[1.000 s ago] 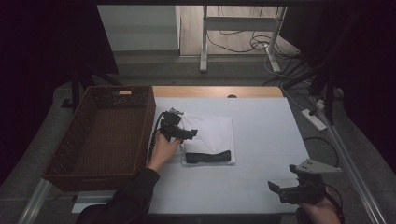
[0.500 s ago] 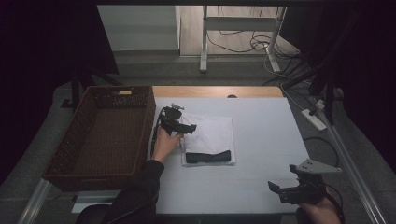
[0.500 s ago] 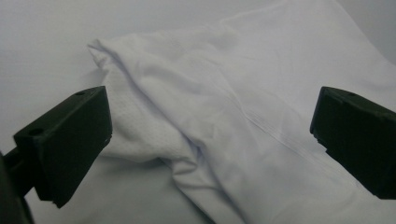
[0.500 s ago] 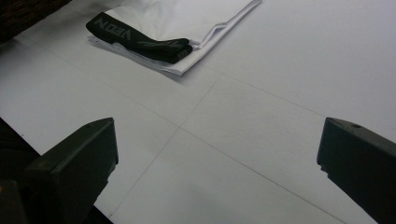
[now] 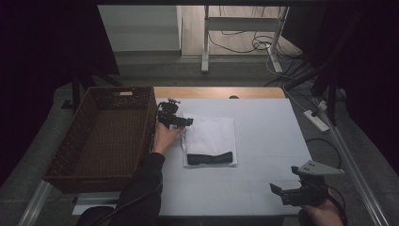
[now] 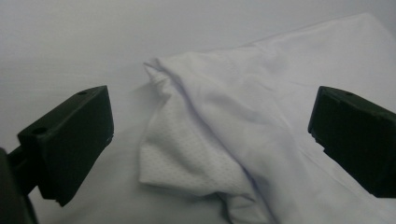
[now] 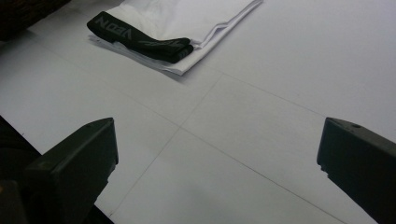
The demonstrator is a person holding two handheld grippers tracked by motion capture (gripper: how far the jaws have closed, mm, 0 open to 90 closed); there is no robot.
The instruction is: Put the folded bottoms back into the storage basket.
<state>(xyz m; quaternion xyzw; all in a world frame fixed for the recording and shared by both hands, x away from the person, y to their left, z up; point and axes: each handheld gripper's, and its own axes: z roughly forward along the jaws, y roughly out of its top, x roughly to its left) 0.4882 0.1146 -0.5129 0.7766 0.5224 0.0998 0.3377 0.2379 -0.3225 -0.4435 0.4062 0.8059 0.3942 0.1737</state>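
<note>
The folded white garment point(image 5: 211, 139) lies on the white worktop point(image 5: 263, 141) toward its left side, a black waistband point(image 5: 210, 158) across its near end. The left gripper point(image 5: 175, 120) hovers at the garment's far left corner, jaws spread wide and holding nothing. In the left gripper view a rumpled corner of the white cloth point(image 6: 196, 149) sits between the two jaws and a little beyond them, touching neither.

The right gripper point(image 5: 301, 190) sits at the worktop's near right corner, well apart from the garment, jaws likewise wide open over bare surface.

A brown wicker basket point(image 5: 101, 136) stands against the worktop's left edge. Beyond the far edge are a dim floor, a metal stand and loose cables.

The right gripper view adds grey lettering on the waistband point(image 7: 140, 39) and thin ruled lines crossing the worktop point(image 7: 261, 140).
</note>
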